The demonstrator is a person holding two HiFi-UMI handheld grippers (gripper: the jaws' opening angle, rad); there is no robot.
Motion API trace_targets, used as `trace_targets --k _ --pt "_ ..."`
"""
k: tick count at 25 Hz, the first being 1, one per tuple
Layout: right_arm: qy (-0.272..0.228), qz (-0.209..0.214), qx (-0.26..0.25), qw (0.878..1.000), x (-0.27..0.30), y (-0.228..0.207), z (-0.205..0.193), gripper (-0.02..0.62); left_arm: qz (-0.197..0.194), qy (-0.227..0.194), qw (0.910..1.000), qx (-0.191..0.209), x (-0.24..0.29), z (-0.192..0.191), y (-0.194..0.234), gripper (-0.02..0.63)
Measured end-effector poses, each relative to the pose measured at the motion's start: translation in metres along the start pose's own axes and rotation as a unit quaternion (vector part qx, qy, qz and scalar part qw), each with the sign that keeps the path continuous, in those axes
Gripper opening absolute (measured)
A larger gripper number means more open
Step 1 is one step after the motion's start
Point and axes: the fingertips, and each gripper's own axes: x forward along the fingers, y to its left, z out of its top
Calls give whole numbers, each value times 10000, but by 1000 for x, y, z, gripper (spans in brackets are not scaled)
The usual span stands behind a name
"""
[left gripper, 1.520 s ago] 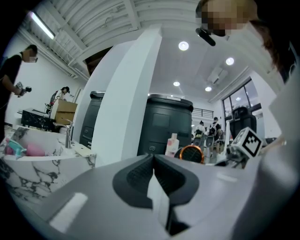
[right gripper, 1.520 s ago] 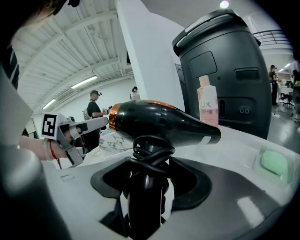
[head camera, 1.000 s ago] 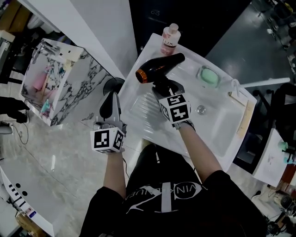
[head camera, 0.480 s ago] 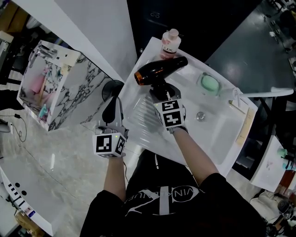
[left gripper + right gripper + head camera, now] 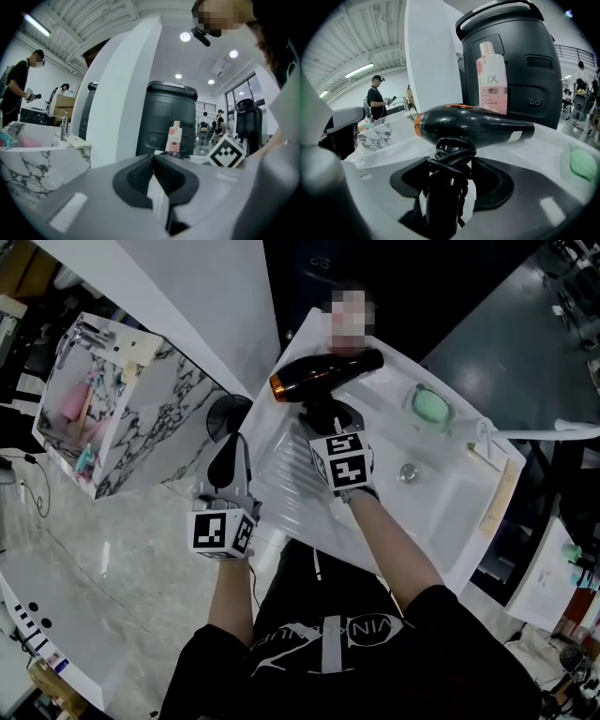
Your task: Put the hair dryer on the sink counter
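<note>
The black hair dryer (image 5: pixel 323 374) with a copper nozzle rim lies level just over the back left corner of the white sink counter (image 5: pixel 394 367). My right gripper (image 5: pixel 323 418) is shut on its handle, which has the cord wound round it. In the right gripper view the hair dryer (image 5: pixel 478 124) crosses the frame ahead, and its handle runs back between the jaws of the right gripper (image 5: pixel 450 173). My left gripper (image 5: pixel 227 446) hangs left of the counter, shut and empty; the left gripper view shows the left gripper (image 5: pixel 157 180) with its pads together.
A pink bottle (image 5: pixel 492 77) stands right behind the dryer, with a black bin (image 5: pixel 525 56) beyond it. A green soap dish (image 5: pixel 431 407), the basin drain (image 5: pixel 407 471) and a faucet (image 5: pixel 483 432) lie to the right. A marble-patterned sink unit (image 5: pixel 141 418) stands at left.
My right gripper has carried the hair dryer slightly down toward the counter's back corner. The left gripper has sunk a little beside the counter.
</note>
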Motion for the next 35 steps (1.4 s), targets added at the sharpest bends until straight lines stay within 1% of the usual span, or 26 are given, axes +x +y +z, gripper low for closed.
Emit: trace_targets --k 10,15,22,35 --pt "-31 392 -101 9992 -2 2 -1 305 8 -3 10000 -10 -5 0 -6 0" --pt "12 473 -241 9986 -4 1 -3 325 23 -18 10000 0 -7 2 -6 0" --pt "52 404 40 9992 -9 -10 -9 334 35 -27 10000 1 -12 3 -8 0" --pt "-10 394 121 9992 -18 -16 -10 336 -15 -48 10000 9 -17 3 -14 0"
